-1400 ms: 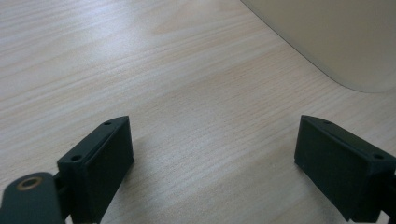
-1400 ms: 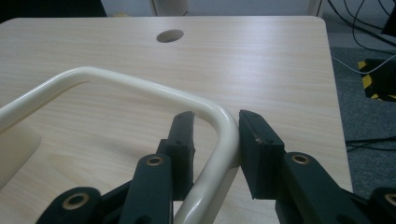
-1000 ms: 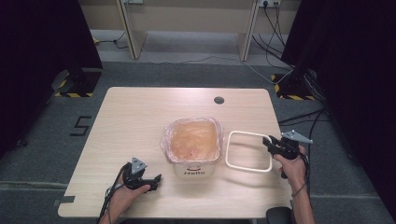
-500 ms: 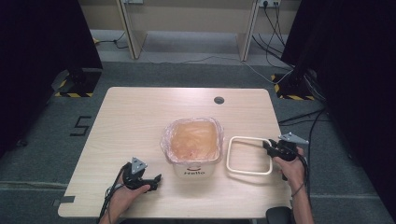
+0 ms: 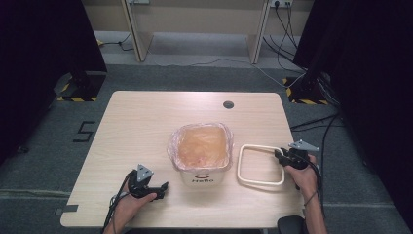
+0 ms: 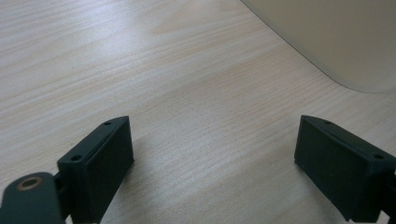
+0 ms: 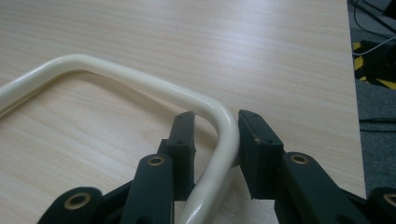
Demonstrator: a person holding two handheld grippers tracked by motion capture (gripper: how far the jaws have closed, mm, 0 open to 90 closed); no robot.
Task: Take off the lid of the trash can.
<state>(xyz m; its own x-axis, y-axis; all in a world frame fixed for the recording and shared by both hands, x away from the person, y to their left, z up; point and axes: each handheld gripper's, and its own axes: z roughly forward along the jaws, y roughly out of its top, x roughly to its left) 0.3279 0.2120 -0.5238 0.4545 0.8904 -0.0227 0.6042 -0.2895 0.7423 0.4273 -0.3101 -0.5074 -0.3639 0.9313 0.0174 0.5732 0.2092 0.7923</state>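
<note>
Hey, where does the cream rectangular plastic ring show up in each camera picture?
High view: cream rectangular plastic ring lies flat on the table right of the lined bin, at the right tongs.
Left gripper view: not in it; the bin's wall is at top right.
Right gripper view: ring's corner sits between the tongs.
Shared landmark: light wooden table.

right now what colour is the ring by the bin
Cream, plain; the ring shows best in the right gripper view.

bin (image 6: 336, 37) cut off by frame top, ring (image 7: 140, 88) cropped at left edge
</note>
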